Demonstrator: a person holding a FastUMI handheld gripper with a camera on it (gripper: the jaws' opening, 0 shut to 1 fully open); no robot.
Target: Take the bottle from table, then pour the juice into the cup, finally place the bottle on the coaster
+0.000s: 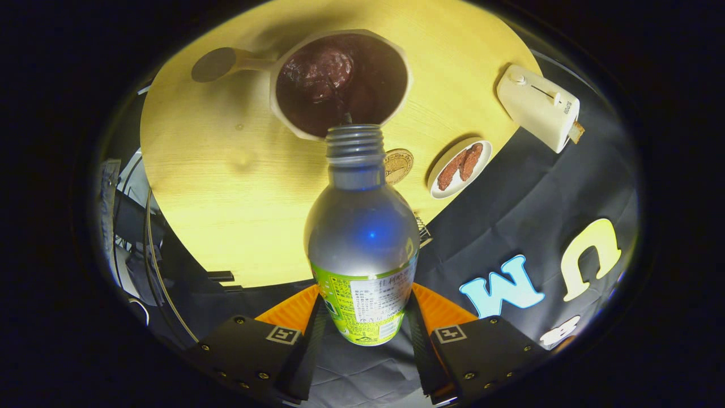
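while the gripper (362, 317) has its fingers closed on the lower body of the bottle (362, 238), the bottle is tipped so its open mouth sits at the rim of the cup (340, 79), which holds dark juice. pouring looks underway or nearly done. left to do: set the bottle on the coaster (398, 165), just beside the bottle's neck, short of the plate (459, 168).

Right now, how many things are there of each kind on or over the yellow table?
Bottles: 1, the bottle with the claw shut on it, tipped at the cup
Cups: 1, the cup with dark juice
Coasters: 1, the round coaster
Plates: 1, the plate with two brown pieces
Toasters: 1, the toaster
Total: 5
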